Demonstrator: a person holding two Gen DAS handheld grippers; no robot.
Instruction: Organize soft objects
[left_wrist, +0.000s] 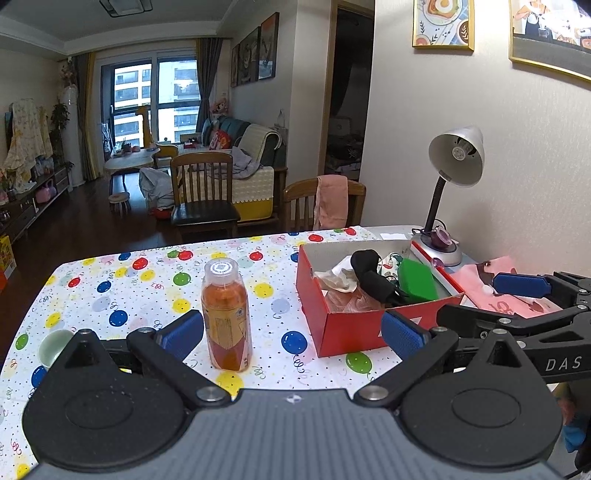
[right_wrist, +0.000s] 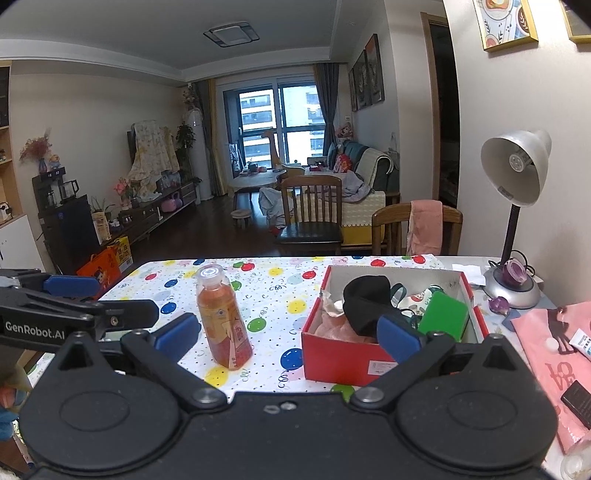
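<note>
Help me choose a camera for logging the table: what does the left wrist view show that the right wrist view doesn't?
Only the left wrist view: a pale green cup at the table's left edge.

Only the right wrist view: a white tube and a black flat object on the pink cloth.

Both: the orange juice bottle, the red box of soft items with the black sock, the desk lamp, and both open grippers.
</note>
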